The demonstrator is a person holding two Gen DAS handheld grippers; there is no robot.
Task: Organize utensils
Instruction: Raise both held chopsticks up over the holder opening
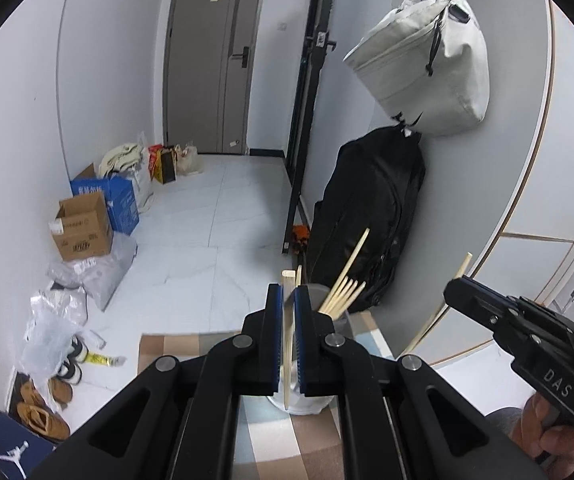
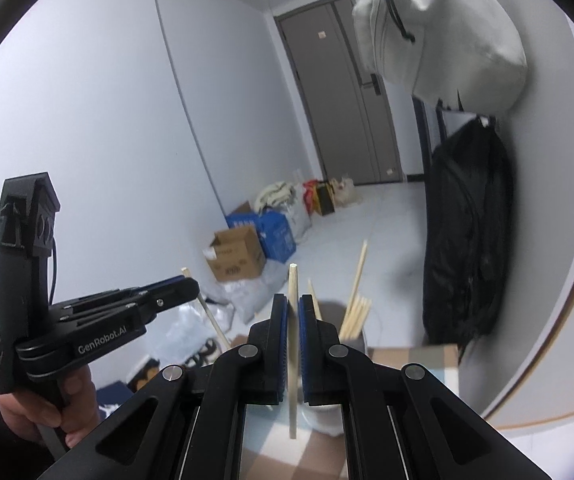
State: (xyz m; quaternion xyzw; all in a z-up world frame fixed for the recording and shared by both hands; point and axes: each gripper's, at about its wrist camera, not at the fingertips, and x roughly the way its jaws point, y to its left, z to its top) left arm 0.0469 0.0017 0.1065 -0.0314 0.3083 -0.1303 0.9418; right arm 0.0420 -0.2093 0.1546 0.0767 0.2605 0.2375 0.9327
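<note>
My left gripper (image 1: 285, 292) is shut on a pale wooden chopstick (image 1: 286, 360) that stands nearly upright between its blue pads. Just behind it is a round holder (image 1: 311, 404) with several chopsticks (image 1: 343, 292) leaning out to the right. At the right, my right gripper (image 1: 453, 286) clamps a second chopstick (image 1: 431, 320), with a hand on its grip. In the right wrist view, my right gripper (image 2: 293, 300) is shut on that upright chopstick (image 2: 293, 380), in front of the holder (image 2: 327, 420) and its chopsticks (image 2: 357, 308). My left gripper (image 2: 193, 284) sits at the left, with its chopstick (image 2: 215, 320) slanting down.
The holder stands on a checkered tablecloth (image 1: 175, 348) near the table's far edge. A black bag (image 1: 371, 216) and a white bag (image 1: 423, 64) hang on the wall to the right. Cardboard boxes (image 1: 83, 226), plastic bags and shoes (image 1: 43, 408) line the floor at the left.
</note>
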